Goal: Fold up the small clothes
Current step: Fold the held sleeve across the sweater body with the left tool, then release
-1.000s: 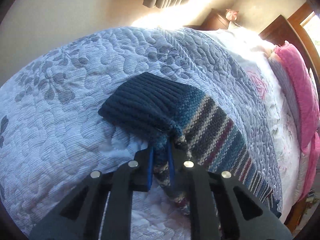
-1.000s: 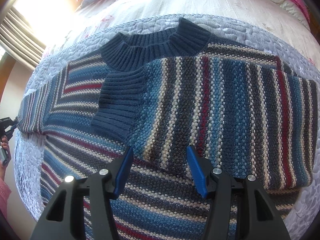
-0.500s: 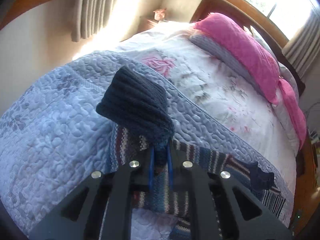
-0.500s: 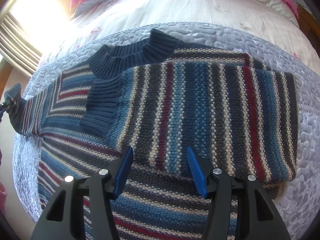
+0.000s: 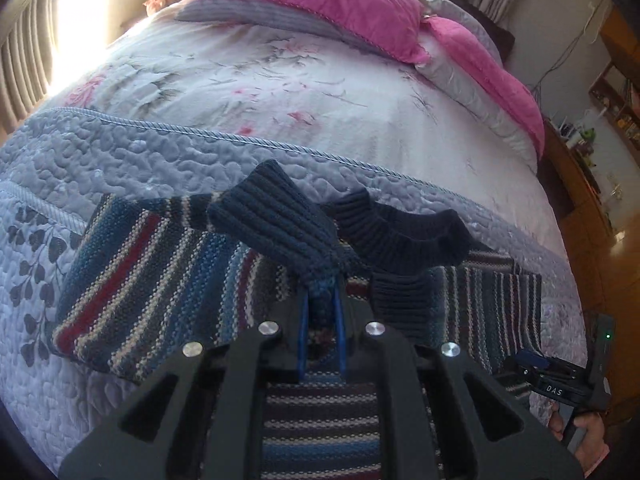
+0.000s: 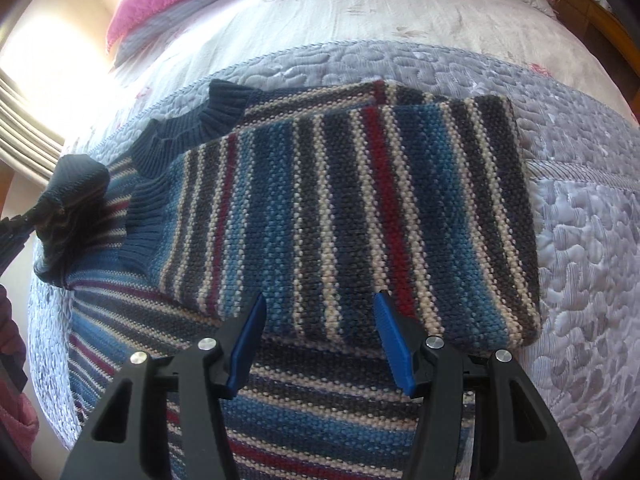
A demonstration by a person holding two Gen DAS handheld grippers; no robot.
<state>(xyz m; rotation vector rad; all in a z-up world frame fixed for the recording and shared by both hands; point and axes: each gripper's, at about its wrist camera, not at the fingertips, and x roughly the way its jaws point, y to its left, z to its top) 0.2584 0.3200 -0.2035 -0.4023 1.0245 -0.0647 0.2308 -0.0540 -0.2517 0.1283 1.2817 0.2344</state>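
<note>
While both wrist views look forward along the fingers, the entries run from each tool outward.

Left gripper: blue pads pressed together on the striped end of one sleeve, just behind its navy ribbed cuff; the pinched knit hides the inner pad faces.
Right gripper: fingers spread apart, nothing between them, hovering just above the sweater's folded right part; whether the tips touch the knit cannot be told.
Sweater: one, striped in blue, grey, cream and dark red, lying flat on the quilt; its lower hem is cut off behind the gripper bodies in both views.
Sleeves: two; the right one is folded across the chest with its cuff near the collar, the left one is lifted over the body by the left gripper.
Collar: one, navy ribbed, standing up at the far edge of the sweater.
Quilt: one, grey-blue, stitched, lying over a floral bedspread.
Pillows: two pink ones counted at the head of the bed; parts run out of view.
Hand: partly seen at the left view's lower right, on the other tool's handle.
</note>
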